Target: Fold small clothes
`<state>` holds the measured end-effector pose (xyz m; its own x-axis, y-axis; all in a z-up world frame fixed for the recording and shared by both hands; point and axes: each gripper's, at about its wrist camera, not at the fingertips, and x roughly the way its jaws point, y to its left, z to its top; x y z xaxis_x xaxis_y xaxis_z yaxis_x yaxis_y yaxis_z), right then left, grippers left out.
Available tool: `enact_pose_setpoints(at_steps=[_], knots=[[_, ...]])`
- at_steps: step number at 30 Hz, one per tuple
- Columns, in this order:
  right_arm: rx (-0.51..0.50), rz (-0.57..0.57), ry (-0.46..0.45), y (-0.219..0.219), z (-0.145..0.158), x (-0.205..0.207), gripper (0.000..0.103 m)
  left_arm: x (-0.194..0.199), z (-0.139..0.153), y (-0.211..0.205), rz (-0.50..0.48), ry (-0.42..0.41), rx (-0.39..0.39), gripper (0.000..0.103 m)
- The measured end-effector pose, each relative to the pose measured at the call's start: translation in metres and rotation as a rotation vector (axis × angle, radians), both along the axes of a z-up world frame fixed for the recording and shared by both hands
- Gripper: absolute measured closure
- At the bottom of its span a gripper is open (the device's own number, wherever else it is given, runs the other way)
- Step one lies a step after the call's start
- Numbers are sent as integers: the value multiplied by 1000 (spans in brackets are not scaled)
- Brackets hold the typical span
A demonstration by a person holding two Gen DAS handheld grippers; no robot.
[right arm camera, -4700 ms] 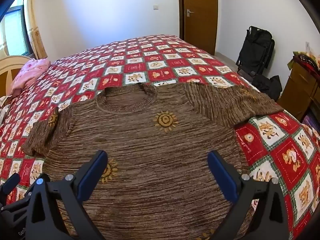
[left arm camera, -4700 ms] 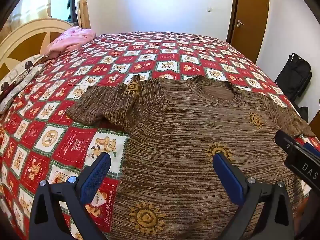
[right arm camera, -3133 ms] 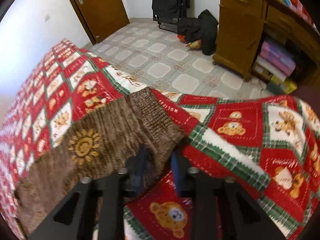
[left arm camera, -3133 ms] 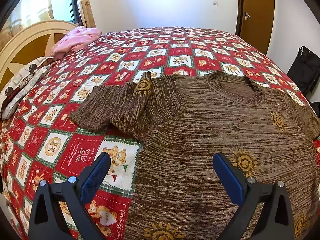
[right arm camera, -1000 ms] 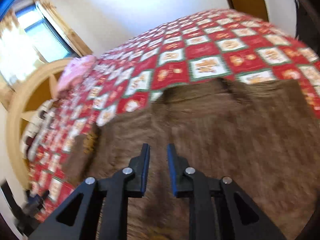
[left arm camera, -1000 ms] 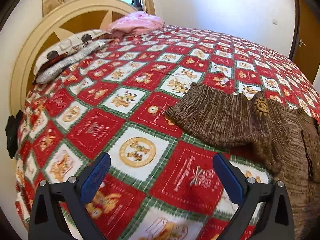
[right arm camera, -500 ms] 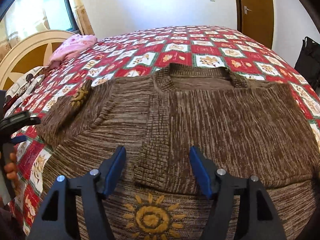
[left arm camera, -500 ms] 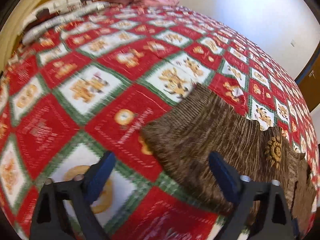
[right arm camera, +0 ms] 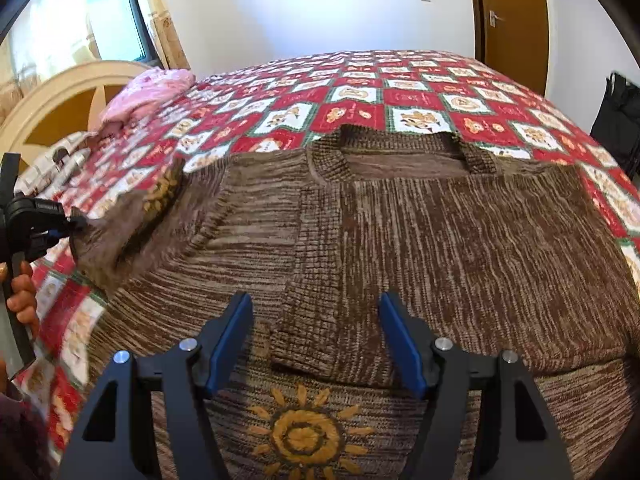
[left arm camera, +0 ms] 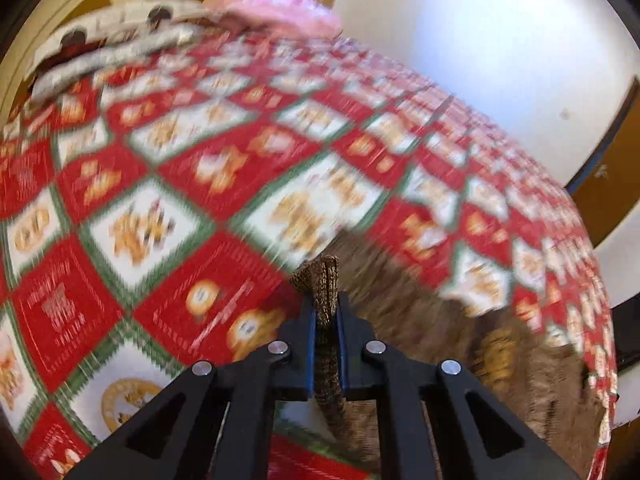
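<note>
Across the red-and-white patchwork bedspread (right arm camera: 420, 92) lies my soft brown knitted sweater (right arm camera: 460, 240). At nine o'clock my left tool (left arm camera: 325, 320) pinches its limp sleeve cuff (left arm camera: 322, 276); my right tool (right arm camera: 316, 340) hangs wide, empty, over the folded sleeve.
</note>
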<state>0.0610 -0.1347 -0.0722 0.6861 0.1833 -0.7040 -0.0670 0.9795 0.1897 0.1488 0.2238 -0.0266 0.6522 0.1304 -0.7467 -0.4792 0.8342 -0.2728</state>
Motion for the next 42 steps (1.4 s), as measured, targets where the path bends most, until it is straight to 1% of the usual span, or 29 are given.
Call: enact_pose_setpoints(at_steps=[1,3,4,5,7,8,10,12,13,14,15,16,18,19,21,22,24,25,26,27,29,31,33,36,37,39,42], knots=[[22,-10,2,-5,3,-1,34,0,14,-9,-21,-30,20,95],[70,-52,6,-20,11,-4,34,-2,44,-38,-99,-99,70,95],[92,-77,6,-29,17,-6,34,-5,61,-63,-155,-146,98,95],[104,-91,5,-35,20,-8,34,-9,72,-84,-207,-180,112,95],[118,-131,0,-53,29,-12,34,-16,84,-120,-301,-226,118,95],[118,-146,1,-60,31,-15,34,-21,87,-147,-362,-246,126,95],[114,-192,5,-77,32,-22,34,-30,83,-196,-481,-259,155,95],[123,-226,14,-89,30,-28,34,-39,64,-251,-620,-242,193,94],[133,-244,23,-96,28,-31,34,-41,56,-263,-654,-223,203,94],[144,-260,33,-101,25,-34,34,-45,40,-280,-700,-183,211,94],[160,-277,46,-107,23,-36,34,-47,26,-292,-734,-138,215,92],[177,-289,57,-111,20,-39,34,-50,16,-298,-746,-101,223,92],[198,-294,71,-116,17,-41,34,-57,6,-296,-743,-60,223,92],[200,-291,71,-117,16,-42,34,-61,4,-289,-737,-47,205,91],[205,-289,69,-118,17,-44,34,-72,4,-272,-722,-36,166,90],[212,-287,69,-119,17,-44,34,-78,7,-256,-709,-27,146,89],[242,-268,73,-119,20,-42,34,-90,10,-230,-664,-36,118,85],[265,-251,73,-118,23,-40,34,-92,8,-225,-636,-40,119,82],[280,-240,72,-117,25,-39,34,-95,8,-212,-593,-40,129,75],[294,-226,69,-114,29,-36,34,-99,5,-199,-544,-34,154,71],[295,-193,60,-106,35,-28,33,-104,-3,-185,-476,-11,189,70],[264,-125,53,-84,41,-10,33,-105,-13,-177,-455,8,160,70],[229,-75,69,-65,38,4,33,-106,-23,-170,-433,26,118,70],[178,-36,95,-41,29,16,33,-108,-35,-165,-397,31,130,70],[154,-27,96,-34,27,16,33,-108,-39,-164,-392,23,128,70],[88,-4,79,-22,25,14,33,-113,-41,-163,-378,-23,132,70],[-60,28,42,-7,26,12,31,-116,-44,-166,-359,-61,146,69]])
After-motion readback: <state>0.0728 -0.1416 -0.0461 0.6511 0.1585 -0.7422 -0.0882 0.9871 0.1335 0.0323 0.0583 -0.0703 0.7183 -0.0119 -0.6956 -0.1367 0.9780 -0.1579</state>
